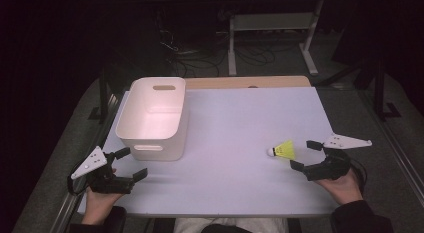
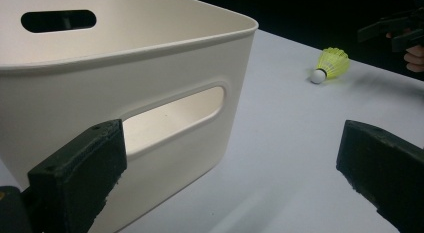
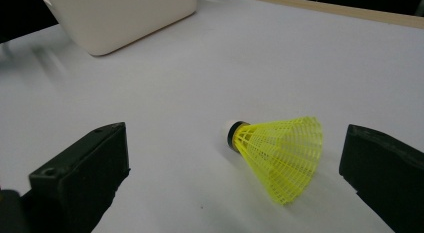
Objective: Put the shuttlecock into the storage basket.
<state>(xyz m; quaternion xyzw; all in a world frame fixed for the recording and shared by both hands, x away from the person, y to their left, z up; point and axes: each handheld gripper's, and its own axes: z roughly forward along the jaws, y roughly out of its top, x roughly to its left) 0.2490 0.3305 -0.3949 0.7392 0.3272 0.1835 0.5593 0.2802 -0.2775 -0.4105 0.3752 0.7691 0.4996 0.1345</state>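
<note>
A yellow shuttlecock (image 1: 284, 150) lies on its side on the white table (image 1: 235, 123), at the near right, white cork tip pointing left. The right gripper (image 1: 306, 155) sits just right of it with jaws spread wide and nothing held; the shuttlecock lies just ahead of the gap, untouched. At the near left, the left gripper (image 1: 131, 162) is likewise wide open and empty, just beside the near wall of the white bin (image 1: 152, 118)

Left gripper (image 1: 127, 163) and right gripper (image 1: 306, 155), jaws wide apart.
</note>
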